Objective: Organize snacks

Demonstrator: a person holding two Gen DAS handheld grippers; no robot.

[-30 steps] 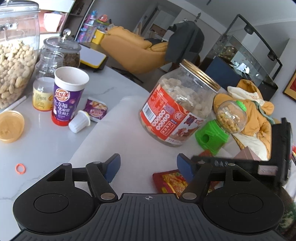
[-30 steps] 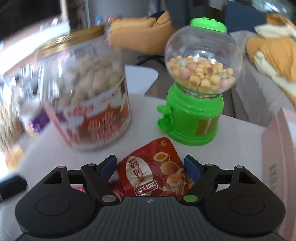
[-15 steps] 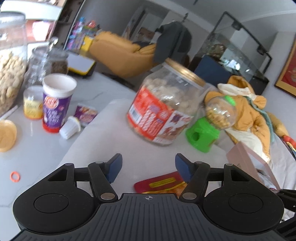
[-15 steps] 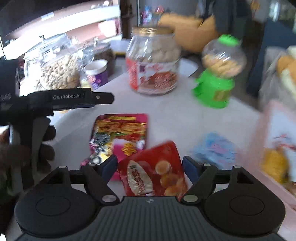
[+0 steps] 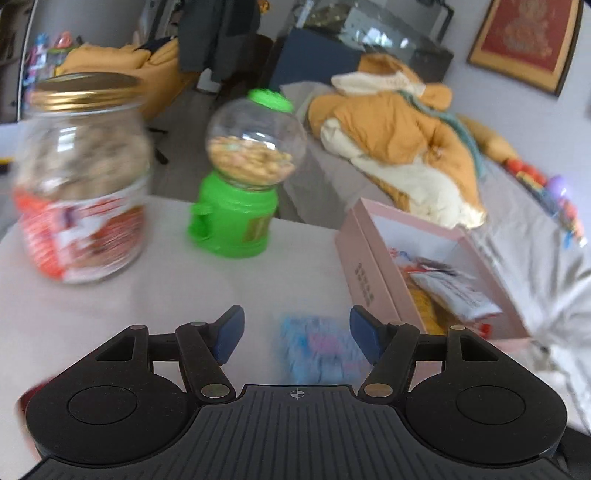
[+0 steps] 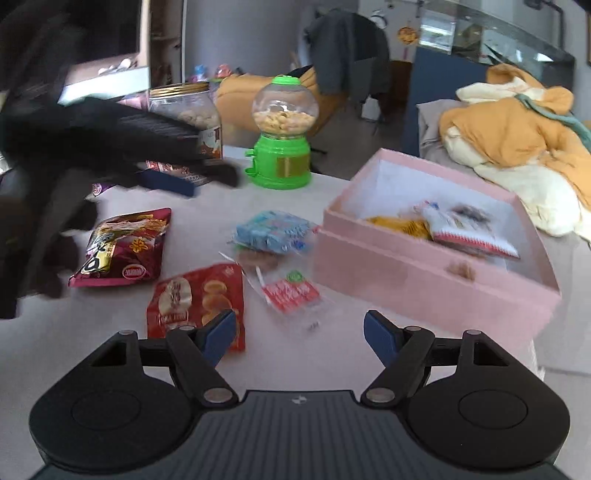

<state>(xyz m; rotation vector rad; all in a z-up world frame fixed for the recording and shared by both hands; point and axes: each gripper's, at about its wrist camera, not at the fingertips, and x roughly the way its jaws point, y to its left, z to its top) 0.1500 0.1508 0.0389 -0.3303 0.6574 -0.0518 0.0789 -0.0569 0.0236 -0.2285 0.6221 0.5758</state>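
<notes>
Now my left gripper (image 5: 295, 328) hangs with jaws apart over the blue packet (image 5: 319, 349). I'd drop straight down, pinch it, then carry it toward 2 o'clock into the pink box (image 5: 373, 258). My right gripper (image 6: 300, 334) is spread wide too, gripping nothing.

Lived-in home living room, mustard-yellow upholstered armchair (image 6: 236, 92) with dark jacket (image 6: 343, 48) draped nearby, rumpled orange and cream padded coat (image 5: 402, 147) on grey bedding, gold-framed red picture (image 5: 524, 40) on wall, glass tank (image 5: 376, 26) on dark cabinet

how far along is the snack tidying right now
Partly done. The pink box already holds a few packets. Neither the left gripper nor the right gripper holds anything. The blue packet, quail egg pouch and maroon bag remain on the table.
</notes>
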